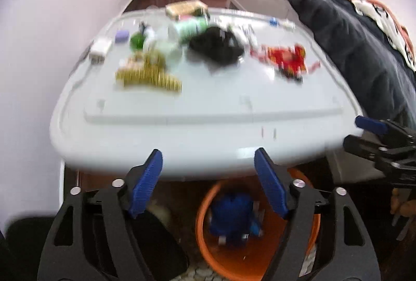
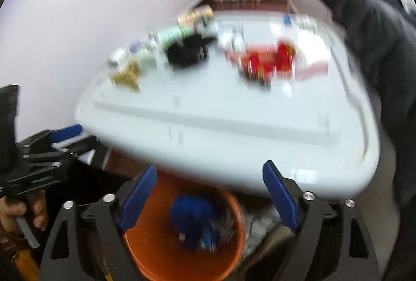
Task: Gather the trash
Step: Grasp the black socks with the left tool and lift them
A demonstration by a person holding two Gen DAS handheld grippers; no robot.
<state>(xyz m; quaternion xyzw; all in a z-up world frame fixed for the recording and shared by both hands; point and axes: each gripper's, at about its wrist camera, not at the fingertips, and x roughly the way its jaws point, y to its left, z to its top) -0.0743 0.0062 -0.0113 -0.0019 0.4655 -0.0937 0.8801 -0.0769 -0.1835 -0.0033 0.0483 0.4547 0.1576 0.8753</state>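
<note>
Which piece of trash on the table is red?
The crumpled red wrapper at the table's right side. The black bag sits mid-table and the gold wrapper lies left.

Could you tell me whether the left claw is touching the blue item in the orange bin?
Apart: in the left wrist view the left claw stands open and empty above the orange bin, the blue item lying inside.

Orange bin (image 1: 208, 252) on floor below table's near edge, open-topped, round. Inside: blue crumpled wrapper (image 1: 232, 218) with scraps of white and lighter blue beside it (blurred, kind unclear). On white table (image 1: 182, 140): gold-yellow wrapper (image 1: 148, 75) left, black crumpled bag (image 1: 215, 46) centre, red wrapper (image 1: 288, 59) right, all apart. Behind them, mint-green pack (image 1: 189, 27) and small bits, too blurred to tell.
</note>
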